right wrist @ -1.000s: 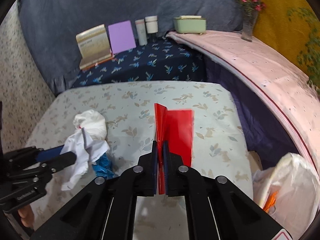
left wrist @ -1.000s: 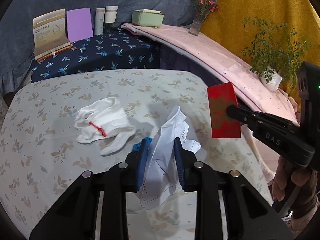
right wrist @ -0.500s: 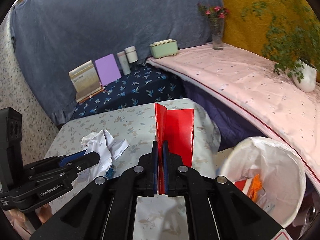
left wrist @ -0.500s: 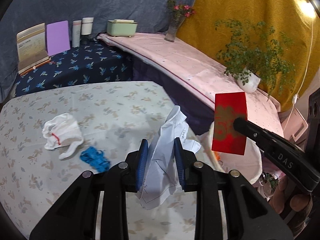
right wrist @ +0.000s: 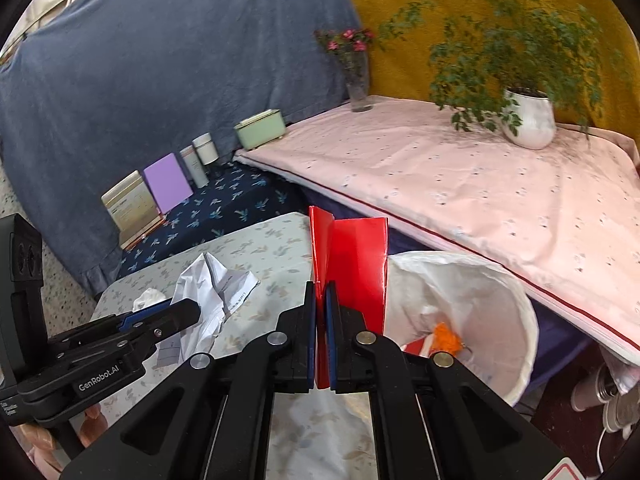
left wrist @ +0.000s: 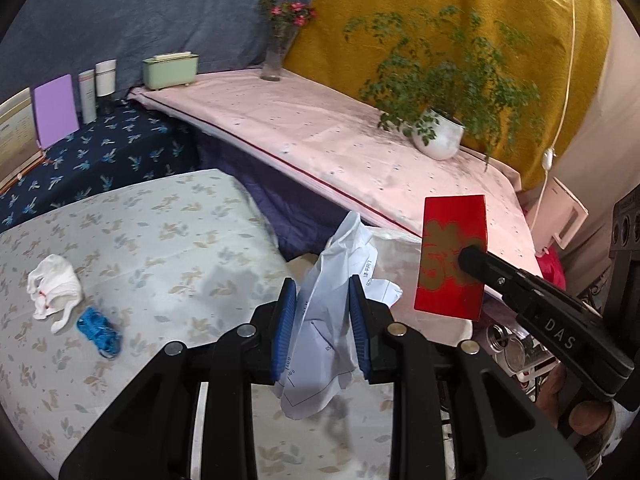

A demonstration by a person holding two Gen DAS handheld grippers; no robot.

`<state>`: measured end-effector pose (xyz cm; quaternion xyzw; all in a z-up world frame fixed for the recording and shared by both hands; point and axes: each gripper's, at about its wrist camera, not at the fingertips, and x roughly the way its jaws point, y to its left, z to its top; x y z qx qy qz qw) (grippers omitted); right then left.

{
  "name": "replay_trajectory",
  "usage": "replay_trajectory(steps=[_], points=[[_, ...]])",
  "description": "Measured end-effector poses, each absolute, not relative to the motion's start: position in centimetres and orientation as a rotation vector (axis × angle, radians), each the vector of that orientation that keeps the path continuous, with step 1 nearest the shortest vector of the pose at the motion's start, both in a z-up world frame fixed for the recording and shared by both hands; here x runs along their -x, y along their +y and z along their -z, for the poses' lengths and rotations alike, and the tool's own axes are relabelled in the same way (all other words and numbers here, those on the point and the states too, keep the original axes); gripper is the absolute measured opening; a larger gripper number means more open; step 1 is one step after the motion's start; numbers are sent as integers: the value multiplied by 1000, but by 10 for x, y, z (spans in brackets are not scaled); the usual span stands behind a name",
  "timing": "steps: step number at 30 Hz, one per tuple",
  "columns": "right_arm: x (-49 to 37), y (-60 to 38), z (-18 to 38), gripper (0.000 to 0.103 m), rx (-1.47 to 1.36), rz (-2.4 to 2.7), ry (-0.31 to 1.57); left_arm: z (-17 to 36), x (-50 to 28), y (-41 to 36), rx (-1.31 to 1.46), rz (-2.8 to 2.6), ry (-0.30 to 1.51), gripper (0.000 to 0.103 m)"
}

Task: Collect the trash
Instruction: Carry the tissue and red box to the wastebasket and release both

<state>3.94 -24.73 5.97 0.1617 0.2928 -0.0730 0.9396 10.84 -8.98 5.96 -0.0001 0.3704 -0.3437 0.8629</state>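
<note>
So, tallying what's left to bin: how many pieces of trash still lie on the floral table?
2. A white crumpled cloth lies near the table's left edge, and a blue scrap sits just beside it. More may be hidden behind the left gripper and its crumpled paper.

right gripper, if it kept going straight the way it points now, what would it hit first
Probably the white-lined trash bin. The right gripper, shut on the red envelope, aims near the bin's near rim, though depth is unclear.
</note>
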Motion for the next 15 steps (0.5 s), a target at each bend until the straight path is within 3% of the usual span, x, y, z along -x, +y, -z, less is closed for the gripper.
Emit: replay_trajectory(steps=[15], points=[[-7,-293,-43,5,-389,239,590,-50,-98,-148,-48,778,807,26]])
